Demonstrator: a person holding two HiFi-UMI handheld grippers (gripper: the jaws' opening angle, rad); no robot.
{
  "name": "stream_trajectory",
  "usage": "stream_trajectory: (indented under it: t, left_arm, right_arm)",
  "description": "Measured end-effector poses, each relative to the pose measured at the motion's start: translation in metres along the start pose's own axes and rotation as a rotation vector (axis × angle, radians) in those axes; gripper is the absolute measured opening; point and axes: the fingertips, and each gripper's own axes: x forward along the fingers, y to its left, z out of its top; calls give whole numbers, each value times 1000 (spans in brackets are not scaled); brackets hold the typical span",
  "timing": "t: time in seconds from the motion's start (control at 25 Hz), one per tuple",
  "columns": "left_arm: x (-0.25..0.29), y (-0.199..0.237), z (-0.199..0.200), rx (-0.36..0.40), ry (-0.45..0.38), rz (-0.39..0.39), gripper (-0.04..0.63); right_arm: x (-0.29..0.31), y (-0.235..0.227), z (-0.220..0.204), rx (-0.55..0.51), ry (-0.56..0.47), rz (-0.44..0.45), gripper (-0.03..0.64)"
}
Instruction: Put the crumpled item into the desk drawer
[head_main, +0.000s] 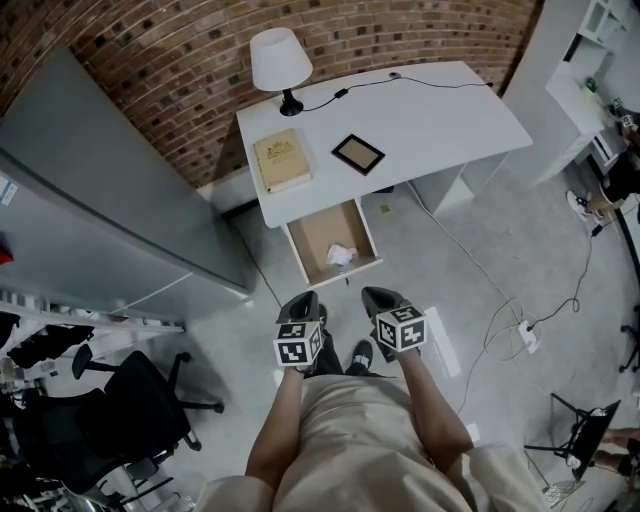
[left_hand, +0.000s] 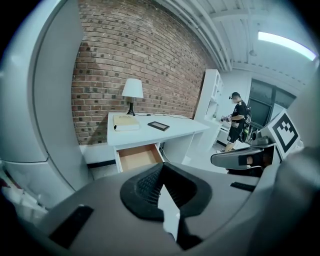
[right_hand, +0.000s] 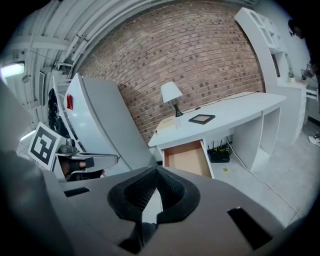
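Observation:
A crumpled white item (head_main: 341, 256) lies inside the open wooden drawer (head_main: 312, 248) of the white desk (head_main: 430, 120). Both grippers are held low in front of the person's body, well short of the drawer. The left gripper (head_main: 301, 300) is shut with nothing between its jaws, and so is the right gripper (head_main: 380, 297). The left gripper view shows the shut left gripper (left_hand: 161, 168) aimed at the drawer (left_hand: 136, 157). In the right gripper view the shut right gripper (right_hand: 155, 171) faces the drawer (right_hand: 187, 158). From both gripper views the crumpled item is hidden.
On the desk stand a white lamp (head_main: 279, 62), a tan book (head_main: 282, 160) and a dark framed picture (head_main: 358, 153). A grey cabinet (head_main: 90, 200) stands at the left, with an office chair (head_main: 120, 405) below it. Cables and a power strip (head_main: 527, 335) lie on the floor at the right.

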Motion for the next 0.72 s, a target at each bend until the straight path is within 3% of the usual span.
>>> stream_trajectory:
  t: [0.72]
  left_arm:
    - [15, -2, 1, -10, 34, 3, 15]
  right_arm:
    - [4, -8, -10, 15, 63, 14, 26]
